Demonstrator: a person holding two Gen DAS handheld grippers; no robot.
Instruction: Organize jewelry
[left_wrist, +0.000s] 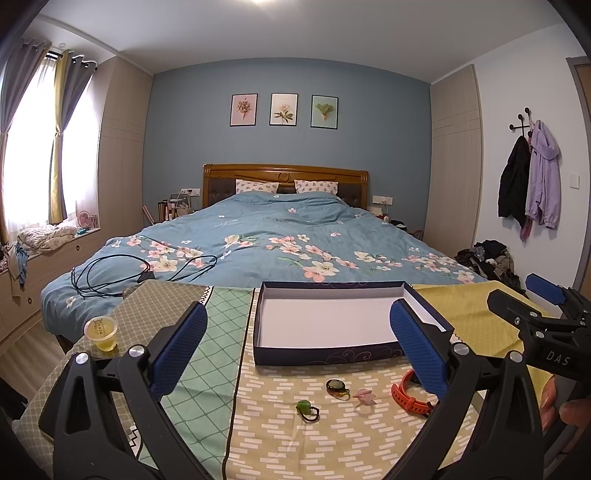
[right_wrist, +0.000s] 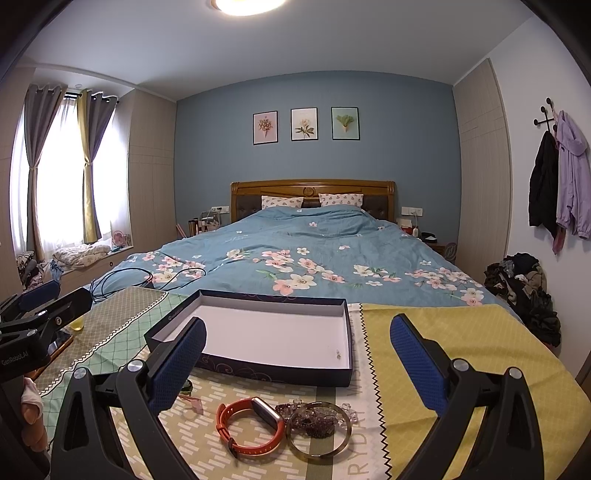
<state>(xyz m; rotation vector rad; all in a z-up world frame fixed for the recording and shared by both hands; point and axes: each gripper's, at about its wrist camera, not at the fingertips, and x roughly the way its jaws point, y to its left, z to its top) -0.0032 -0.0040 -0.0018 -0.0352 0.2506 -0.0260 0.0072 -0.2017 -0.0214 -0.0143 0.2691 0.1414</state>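
A shallow dark-blue box (left_wrist: 325, 354) with a white inside stands open on the table; it also shows in the right wrist view (right_wrist: 258, 373), with a tiny speck inside. In front of it lie an orange wristband (right_wrist: 251, 428), a translucent bangle (right_wrist: 319, 430), a purple bead bracelet (right_wrist: 314, 419), a green-stone hair tie (left_wrist: 306, 408), a dark round charm (left_wrist: 337, 387) and a pink piece (left_wrist: 365, 396). My left gripper (left_wrist: 299, 350) is open and empty above them. My right gripper (right_wrist: 297, 365) is open and empty over the wristband.
The table carries patchwork cloths, green at left (left_wrist: 207, 354) and yellow at right (right_wrist: 461, 332). A small jelly cup (left_wrist: 101, 332) stands at far left. Behind is a bed (left_wrist: 277, 236) with cables on it.
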